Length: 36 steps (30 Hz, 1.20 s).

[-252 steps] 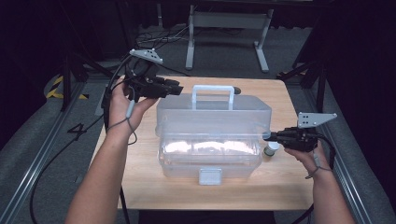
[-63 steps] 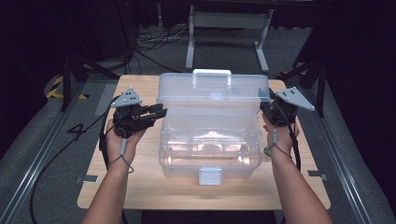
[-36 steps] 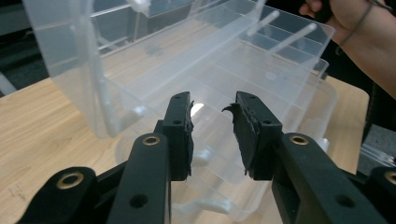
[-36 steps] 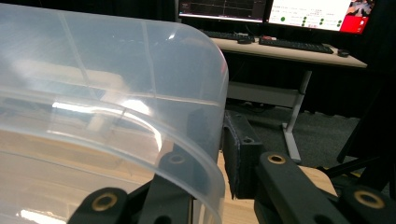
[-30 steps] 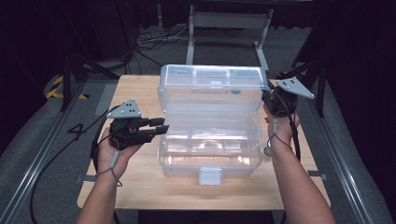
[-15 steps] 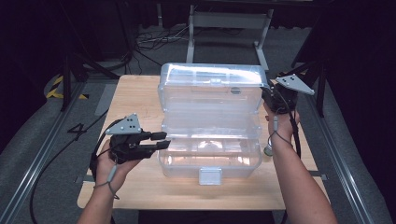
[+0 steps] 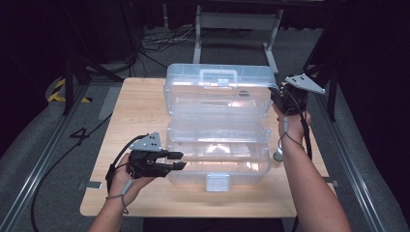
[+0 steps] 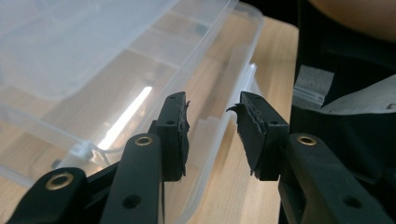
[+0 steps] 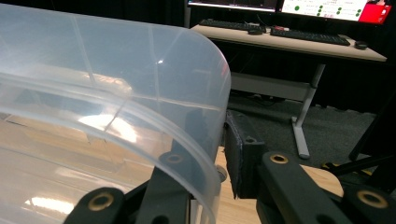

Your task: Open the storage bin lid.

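While the right gripper (image 7: 283,99) clamps the raised lid (image 7: 217,92) at its right edge, the clear plastic box (image 7: 217,159) sits mid-table (image 7: 140,104), long axis left to right, latch toward the person. The left gripper (image 7: 178,160), jaws apart and just opening, empty, lies at the box's left end, nearest its rim.

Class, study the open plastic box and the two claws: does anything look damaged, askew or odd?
One thing: the rubber pad on the left claw is torn, with a ragged flap curling off its tip. The clear box sits square on the table, its lid raised.
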Each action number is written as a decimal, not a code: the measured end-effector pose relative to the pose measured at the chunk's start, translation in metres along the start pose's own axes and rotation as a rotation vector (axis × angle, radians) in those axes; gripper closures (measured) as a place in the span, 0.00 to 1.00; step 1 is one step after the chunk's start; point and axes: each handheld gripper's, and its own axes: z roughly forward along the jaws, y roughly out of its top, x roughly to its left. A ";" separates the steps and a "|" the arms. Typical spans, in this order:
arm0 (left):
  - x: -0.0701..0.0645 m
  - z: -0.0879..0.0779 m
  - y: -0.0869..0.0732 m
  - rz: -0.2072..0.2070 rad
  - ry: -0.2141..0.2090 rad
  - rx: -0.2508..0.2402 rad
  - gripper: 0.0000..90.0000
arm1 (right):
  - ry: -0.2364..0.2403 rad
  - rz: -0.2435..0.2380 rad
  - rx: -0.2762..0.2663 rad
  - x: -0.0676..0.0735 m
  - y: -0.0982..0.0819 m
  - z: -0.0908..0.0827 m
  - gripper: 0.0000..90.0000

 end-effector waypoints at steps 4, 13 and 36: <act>0.003 0.005 -0.004 0.005 0.006 0.017 0.69 | 0.001 0.002 0.001 0.000 0.001 0.001 0.87; 0.006 0.020 -0.010 0.011 -0.022 0.079 0.67 | 0.009 -0.004 -0.001 -0.001 0.001 0.002 0.87; 0.005 0.048 -0.024 0.011 -0.035 0.210 0.83 | 0.016 -0.006 0.010 -0.004 0.003 0.007 0.87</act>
